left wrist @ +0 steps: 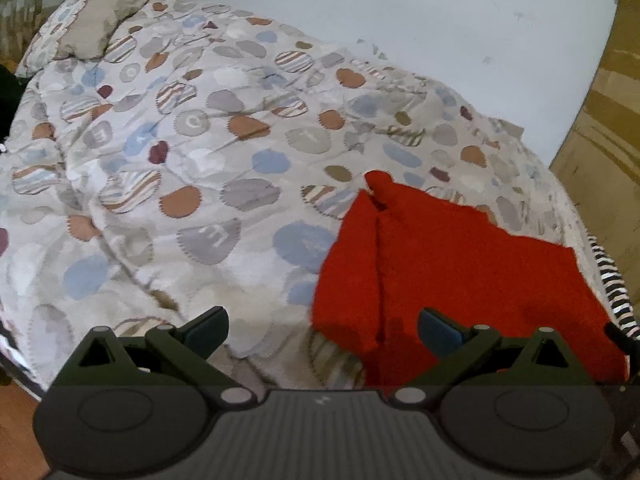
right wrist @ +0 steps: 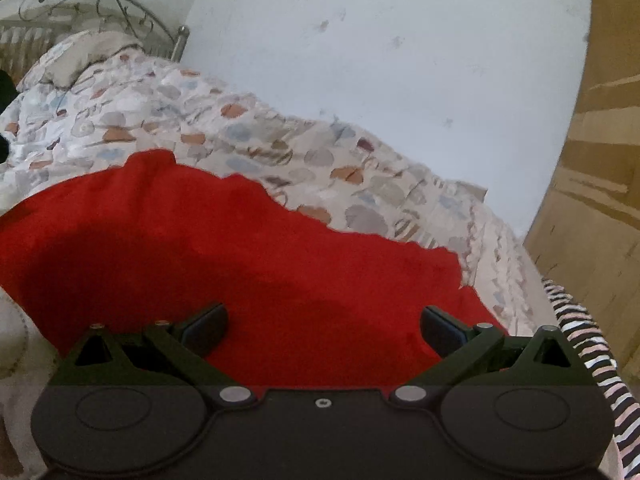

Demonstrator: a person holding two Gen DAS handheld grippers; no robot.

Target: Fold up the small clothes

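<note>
A small red garment (left wrist: 452, 272) lies flat on the patterned quilt, at the right of the left wrist view, with a seam or fold line running down its left part. My left gripper (left wrist: 323, 330) is open and empty, hovering over the garment's near left edge. In the right wrist view the red garment (right wrist: 248, 256) fills the middle. My right gripper (right wrist: 323, 328) is open and empty just above the cloth, casting a shadow on it.
The bed's quilt (left wrist: 180, 168) has round patches in blue, brown and grey. A pillow (left wrist: 100, 20) and metal headboard (right wrist: 92, 4) are at the far left. A striped black-and-white cloth (right wrist: 592, 356) lies at the bed's right edge. A white wall and wooden cabinet (right wrist: 600, 160) stand behind.
</note>
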